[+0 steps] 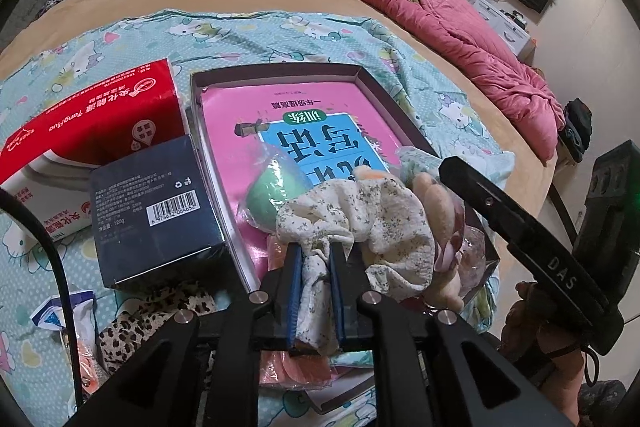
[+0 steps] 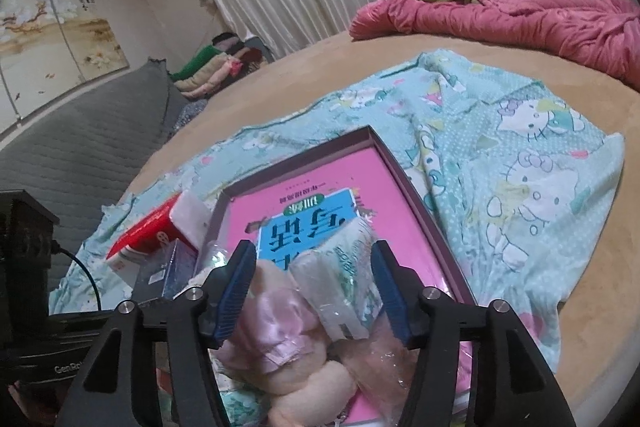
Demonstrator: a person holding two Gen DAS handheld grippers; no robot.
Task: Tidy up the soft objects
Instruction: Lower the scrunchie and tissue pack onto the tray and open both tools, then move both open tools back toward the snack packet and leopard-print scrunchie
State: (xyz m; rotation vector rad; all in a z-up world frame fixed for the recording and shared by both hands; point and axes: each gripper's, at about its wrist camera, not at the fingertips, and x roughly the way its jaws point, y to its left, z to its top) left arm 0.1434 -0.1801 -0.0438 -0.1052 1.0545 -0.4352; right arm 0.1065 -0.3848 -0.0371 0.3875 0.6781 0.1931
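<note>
On the bed, over the open box (image 1: 276, 75): left gripper (image 1: 316, 255) clamped on the floral cloth (image 1: 360, 219); right gripper (image 2: 314, 279) spread wide above the pink plush (image 2: 280, 339). Best lowered fully before release.

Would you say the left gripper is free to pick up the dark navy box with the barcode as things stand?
Probably not: the left gripper is shut on a cream floral cloth. The dark navy box lies uncovered to its left, so the way looks free once the cloth is released.
</note>
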